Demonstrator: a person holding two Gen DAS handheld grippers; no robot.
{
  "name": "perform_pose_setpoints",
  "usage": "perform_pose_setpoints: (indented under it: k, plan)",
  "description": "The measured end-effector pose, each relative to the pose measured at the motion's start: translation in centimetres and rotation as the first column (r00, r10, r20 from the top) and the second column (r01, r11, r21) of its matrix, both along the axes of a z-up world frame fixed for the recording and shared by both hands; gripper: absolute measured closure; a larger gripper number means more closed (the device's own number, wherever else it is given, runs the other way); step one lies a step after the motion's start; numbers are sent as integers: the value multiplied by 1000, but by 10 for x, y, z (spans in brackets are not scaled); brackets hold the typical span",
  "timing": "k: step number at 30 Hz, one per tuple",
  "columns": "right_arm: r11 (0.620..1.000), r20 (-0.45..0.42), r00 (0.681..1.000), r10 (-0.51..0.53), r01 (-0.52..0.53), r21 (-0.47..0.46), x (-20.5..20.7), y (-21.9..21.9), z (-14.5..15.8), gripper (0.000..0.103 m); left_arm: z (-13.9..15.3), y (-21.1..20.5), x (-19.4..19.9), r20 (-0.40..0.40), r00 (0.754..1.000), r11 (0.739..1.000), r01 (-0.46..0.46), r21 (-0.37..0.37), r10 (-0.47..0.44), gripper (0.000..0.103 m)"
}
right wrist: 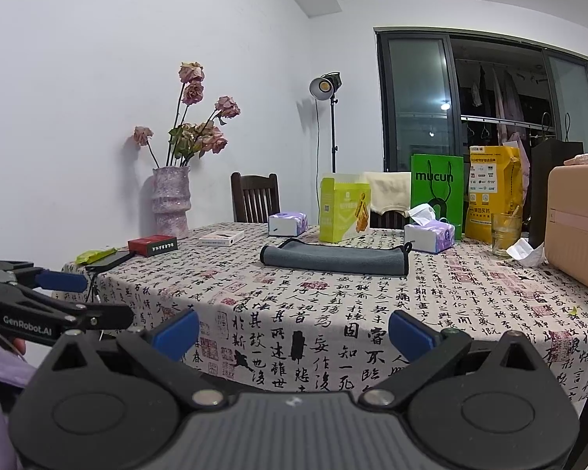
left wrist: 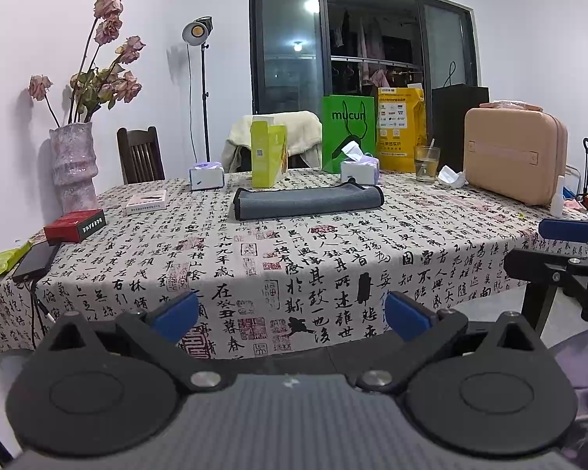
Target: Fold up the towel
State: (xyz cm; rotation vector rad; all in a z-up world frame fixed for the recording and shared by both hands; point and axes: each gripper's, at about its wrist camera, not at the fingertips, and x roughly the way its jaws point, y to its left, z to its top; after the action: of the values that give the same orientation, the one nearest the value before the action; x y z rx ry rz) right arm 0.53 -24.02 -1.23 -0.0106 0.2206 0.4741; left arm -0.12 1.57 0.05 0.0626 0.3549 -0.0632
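A grey towel [left wrist: 307,202] with black edging lies folded flat on the calligraphy tablecloth [left wrist: 294,258], toward the far middle of the table; it also shows in the right wrist view [right wrist: 335,259]. My left gripper [left wrist: 292,315] is open and empty, held in front of the table's near edge, well short of the towel. My right gripper [right wrist: 294,333] is open and empty, also at the near edge. The right gripper shows at the right of the left wrist view [left wrist: 556,244], and the left gripper at the left of the right wrist view [right wrist: 51,293].
Behind the towel stand a yellow-green box [left wrist: 267,149], two tissue boxes [left wrist: 358,168], a green bag [left wrist: 348,133], a glass [left wrist: 426,164] and a pink case [left wrist: 513,154]. A vase [left wrist: 72,166], red box [left wrist: 74,225] and phone [left wrist: 35,260] sit at the left.
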Motion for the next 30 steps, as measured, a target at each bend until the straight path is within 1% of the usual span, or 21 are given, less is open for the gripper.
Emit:
perform_pose_setpoints:
  k: [30]
  plan:
    - [1000, 4, 1000, 2, -2, -3, 1, -1, 0, 0, 3, 1, 0, 7, 1000, 1000, 0, 3, 0, 0]
